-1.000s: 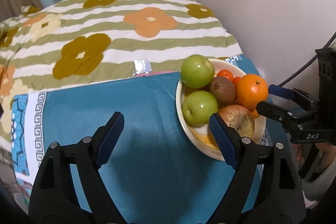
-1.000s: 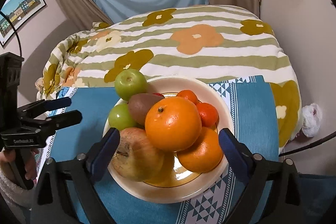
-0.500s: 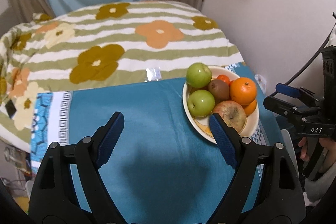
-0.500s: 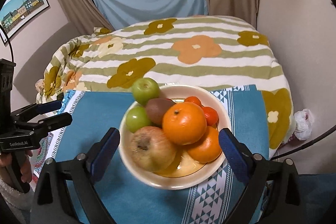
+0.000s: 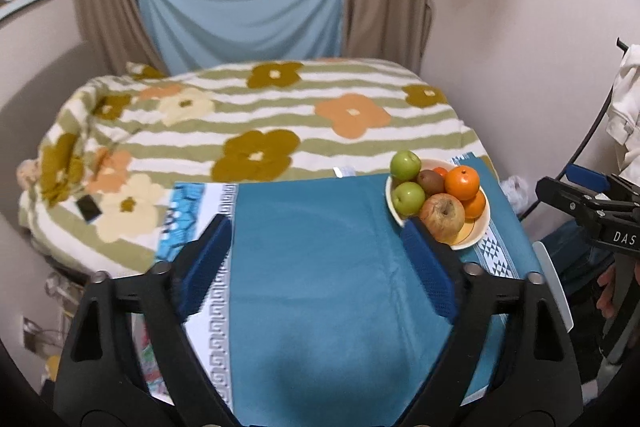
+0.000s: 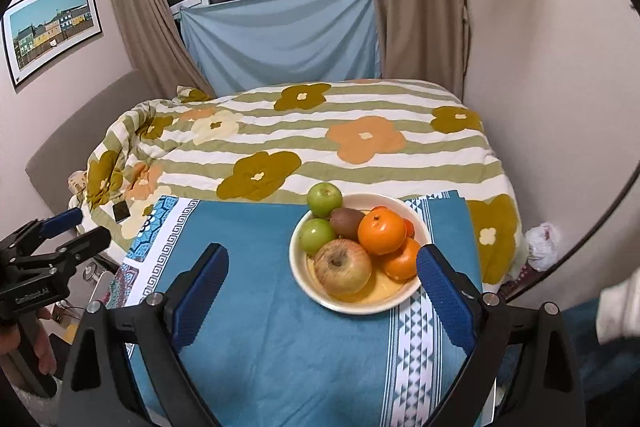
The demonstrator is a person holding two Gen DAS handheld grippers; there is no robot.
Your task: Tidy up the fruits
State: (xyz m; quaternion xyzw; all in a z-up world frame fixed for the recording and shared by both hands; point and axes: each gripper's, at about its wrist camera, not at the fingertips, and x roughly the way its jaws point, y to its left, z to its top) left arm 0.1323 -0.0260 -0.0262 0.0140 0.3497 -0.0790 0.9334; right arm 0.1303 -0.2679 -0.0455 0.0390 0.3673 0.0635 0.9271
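A bed with a flowered, striped quilt [image 6: 360,155] fills the middle of both views, and a teal cloth [image 6: 256,311] covers its near end. On the cloth, right of centre in the right wrist view, sits a cream bowl [image 6: 416,223] heaped with fruit: two green apples [image 6: 325,199], a large orange [image 6: 381,231] on top, a blotchy reddish apple [image 6: 342,267] at the front and a kiwi [image 6: 346,221] tucked between them.

The right gripper [image 6: 322,291] hangs above the near edge of the bowl, jaws spread wide and empty. The left gripper [image 5: 316,263] is over bare cloth at lower centre of its view, its jaws opening with nothing between them; the bowl lies to its upper right.

Everything looks gathered in the bowl, so this seems either the finish or a pause before regrouping. If any piece is to be lifted, I'd take the top orange first, coming straight down, since it props its neighbours and the rim-side apple could roll off.
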